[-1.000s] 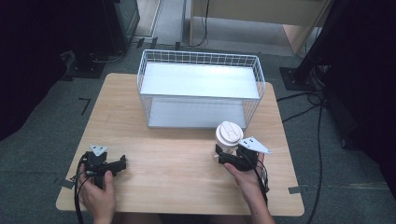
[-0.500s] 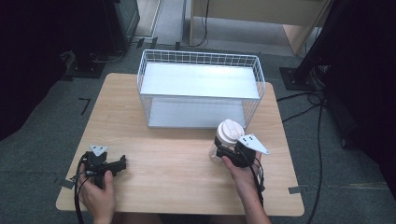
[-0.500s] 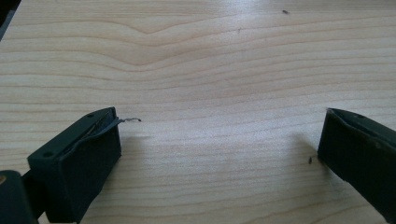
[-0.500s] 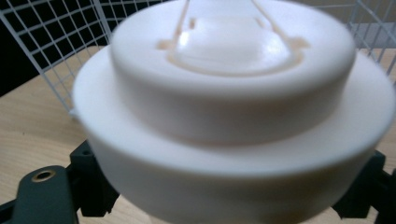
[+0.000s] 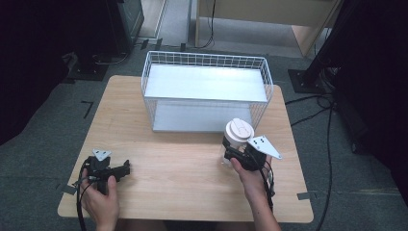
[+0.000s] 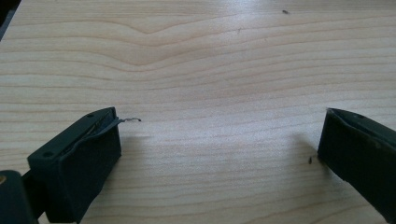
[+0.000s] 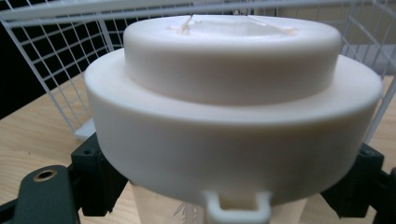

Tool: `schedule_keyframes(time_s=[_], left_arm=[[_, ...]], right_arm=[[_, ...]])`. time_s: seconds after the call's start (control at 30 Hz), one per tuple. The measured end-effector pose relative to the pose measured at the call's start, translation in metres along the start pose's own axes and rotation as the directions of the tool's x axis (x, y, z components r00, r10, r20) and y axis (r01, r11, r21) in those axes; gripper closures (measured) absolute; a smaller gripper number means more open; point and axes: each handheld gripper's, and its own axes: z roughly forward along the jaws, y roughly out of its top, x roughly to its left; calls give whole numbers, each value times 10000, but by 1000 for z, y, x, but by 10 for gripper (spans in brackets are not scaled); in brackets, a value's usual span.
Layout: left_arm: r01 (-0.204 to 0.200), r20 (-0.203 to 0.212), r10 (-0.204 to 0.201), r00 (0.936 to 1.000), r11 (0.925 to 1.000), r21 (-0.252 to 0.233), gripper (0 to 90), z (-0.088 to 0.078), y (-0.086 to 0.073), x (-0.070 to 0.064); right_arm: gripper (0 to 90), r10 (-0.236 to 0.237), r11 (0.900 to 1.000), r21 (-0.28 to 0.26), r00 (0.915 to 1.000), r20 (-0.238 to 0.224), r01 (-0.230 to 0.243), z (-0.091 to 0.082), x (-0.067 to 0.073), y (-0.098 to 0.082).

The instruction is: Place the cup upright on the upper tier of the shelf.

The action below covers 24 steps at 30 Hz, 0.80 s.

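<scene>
The right hand-held gripper (image 5: 230, 155) is clamped on a clear jar (image 5: 230, 153) just under its white lid (image 5: 239, 130). In the right gripper view the two black jaws sit against either side of the jar body below the lid (image 7: 233, 88), which fills most of that view; a small white tab hangs from the lid's front edge. The jaws have just been closing, with the jar between them. The jar stands upright over the right part of the tabletop (image 5: 183, 168), just in front of the right front corner of the white wire basket (image 5: 207, 91); whether its base touches the wood cannot be told. The grey three-cornered plate on this gripper points to the right.

The left hand-held gripper (image 5: 126, 168) rests low at the tabletop's front left, held in the person's left hand (image 5: 102, 202). Its jaws stand wide apart in the left gripper view, with bare wood grain (image 6: 210, 84) between them and nothing held.

The wire basket sits toward the back of the tabletop, well apart from the left gripper.
</scene>
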Motion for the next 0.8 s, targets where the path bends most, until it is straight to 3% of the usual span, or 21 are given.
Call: schedule_keyframes(time_s=[0.37, 0.8], left_arm=[[-10, -4, 10, 10000, 10000, 10, 0, 0, 0, 0], [-16, -5, 16, 10000, 10000, 6, 0, 0, 0, 0]], right_arm=[[155, -315, 9976, -612, 9995, -43, 312, -5, 12, 27], [155, -676, 9871, -1459, 9977, -88, 656, -7, 24, 61]])
